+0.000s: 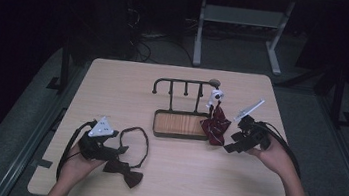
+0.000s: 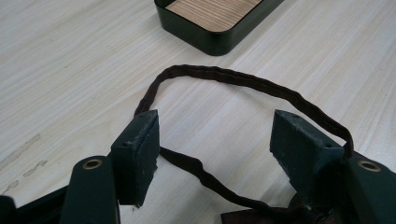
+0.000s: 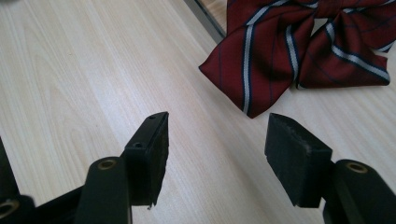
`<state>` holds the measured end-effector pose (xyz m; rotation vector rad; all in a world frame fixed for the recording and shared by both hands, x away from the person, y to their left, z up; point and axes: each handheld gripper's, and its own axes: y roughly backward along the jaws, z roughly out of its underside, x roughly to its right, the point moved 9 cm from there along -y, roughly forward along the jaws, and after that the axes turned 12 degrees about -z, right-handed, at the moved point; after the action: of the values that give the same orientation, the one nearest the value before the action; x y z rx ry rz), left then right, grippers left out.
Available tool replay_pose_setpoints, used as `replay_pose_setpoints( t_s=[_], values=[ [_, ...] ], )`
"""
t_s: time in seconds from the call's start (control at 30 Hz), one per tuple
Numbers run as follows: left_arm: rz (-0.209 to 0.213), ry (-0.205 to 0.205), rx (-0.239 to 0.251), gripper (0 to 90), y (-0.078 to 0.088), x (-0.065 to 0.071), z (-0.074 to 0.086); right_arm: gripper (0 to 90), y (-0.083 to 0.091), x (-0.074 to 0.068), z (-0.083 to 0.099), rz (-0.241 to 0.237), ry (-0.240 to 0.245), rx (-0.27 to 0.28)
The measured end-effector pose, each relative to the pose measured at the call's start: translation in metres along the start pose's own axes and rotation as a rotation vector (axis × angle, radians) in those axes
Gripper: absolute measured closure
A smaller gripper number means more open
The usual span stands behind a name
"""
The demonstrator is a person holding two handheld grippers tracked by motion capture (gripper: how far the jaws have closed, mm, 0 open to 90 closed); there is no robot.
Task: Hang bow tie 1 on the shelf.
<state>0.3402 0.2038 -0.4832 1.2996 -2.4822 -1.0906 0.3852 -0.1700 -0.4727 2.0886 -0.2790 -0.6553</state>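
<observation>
From the high view, my right gripper (image 1: pixel 233 144) sits open at 3 o'clock of the red striped cloth bow tie (image 1: pixel 215 126), which hangs off the dark metal peg rack with a wooden tray (image 1: pixel 180 125). I think a bump could knock it off.

In the left gripper view, my left gripper (image 2: pixel 215 140) is open over the dark brown strap (image 2: pixel 233 79); it could snag.

In the right gripper view, nothing is between the jaws, with the tie at 1 o'clock.
</observation>
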Motion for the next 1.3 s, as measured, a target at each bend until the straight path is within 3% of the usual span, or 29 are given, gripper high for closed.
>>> replay_pose_setpoints(
  t_s=[0.2, 0.5, 0.77, 0.87, 1.0, 1.3],
  values=[
    [0.004, -0.003, -0.004, 33.6, -0.002, 0.001, 0.0, 40.1, -0.004, -0.002, 0.007, 0.003, -0.008, -0.001],
    [0.017, 0.009, 0.001, 34.4, -0.005, 0.0, -0.002, 39.4, -0.008, -0.017, 0.016, 0.017, 0.006, 0.0],
    [0.008, -0.006, -0.005, 34.4, -0.003, 0.0, -0.001, 39.6, -0.01, -0.025, 0.023, 0.024, 0.011, 0.012],
    [0.011, 0.007, -0.01, 34.5, -0.004, 0.002, -0.001, 39.7, -0.013, -0.027, 0.026, 0.035, 0.015, 0.012],
    [0.01, -0.011, -0.015, 34.6, -0.004, 0.003, -0.001, 39.5, -0.014, -0.027, 0.027, 0.036, 0.017, 0.009],
    [0.011, -0.011, -0.011, 35.8, -0.003, 0.003, -0.004, 39.0, -0.017, -0.027, 0.031, 0.033, 0.009, 0.018]
  ],
)
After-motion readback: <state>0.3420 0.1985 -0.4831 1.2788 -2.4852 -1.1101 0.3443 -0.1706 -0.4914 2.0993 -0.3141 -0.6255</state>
